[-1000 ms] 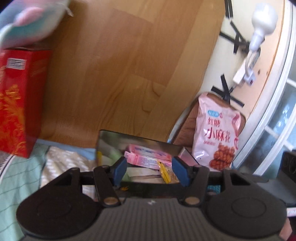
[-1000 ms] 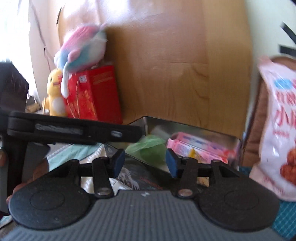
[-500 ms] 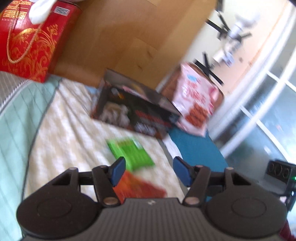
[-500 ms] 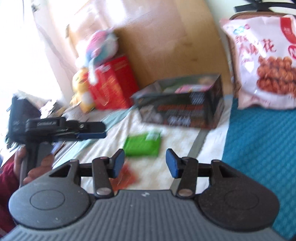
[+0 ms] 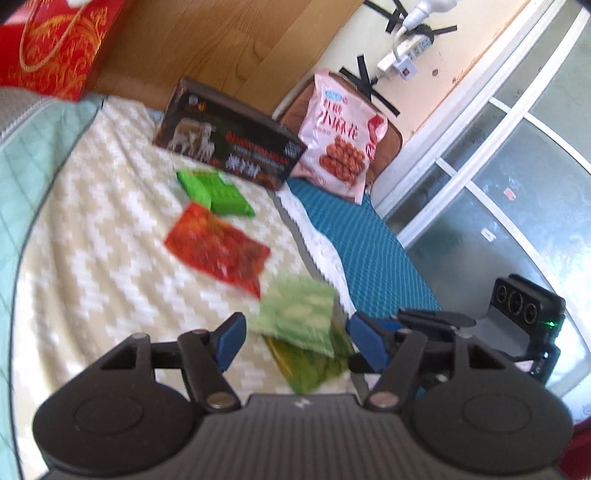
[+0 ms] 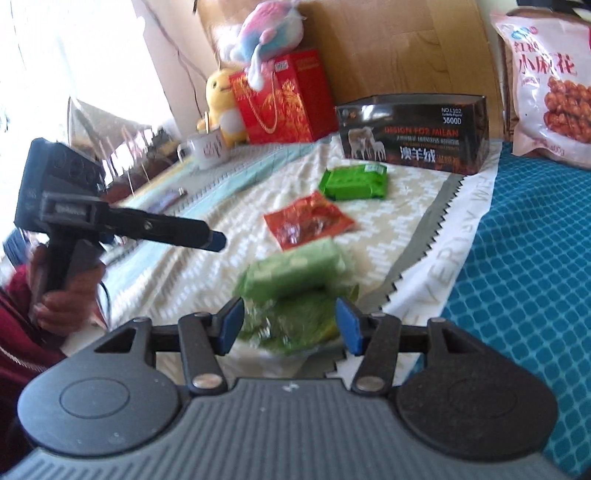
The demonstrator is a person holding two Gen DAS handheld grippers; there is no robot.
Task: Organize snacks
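A black box (image 5: 229,144) (image 6: 413,133) stands at the far end of a cream patterned cloth (image 5: 92,258). In front of it lie a bright green packet (image 5: 214,190) (image 6: 354,181), a red packet (image 5: 218,249) (image 6: 308,219) and a pale green packet (image 5: 299,314) (image 6: 295,269) on top of a darker green-yellow one (image 5: 314,365) (image 6: 291,325). My left gripper (image 5: 295,341) is open, just short of the pale green packet. My right gripper (image 6: 290,325) is open, close over the same pile. The left gripper also shows in the right wrist view (image 6: 218,240).
A big pink snack bag (image 5: 340,136) (image 6: 550,81) leans at the back right on a teal mat (image 5: 354,243). A red gift bag (image 5: 55,44) (image 6: 284,96), plush toys (image 6: 266,33) and a white mug (image 6: 207,149) stand at the back left.
Both grippers pulled back from over the black box and dropped low toward the near end of the cloth. The loose packets came into view; the green pile now lies between the fingers.
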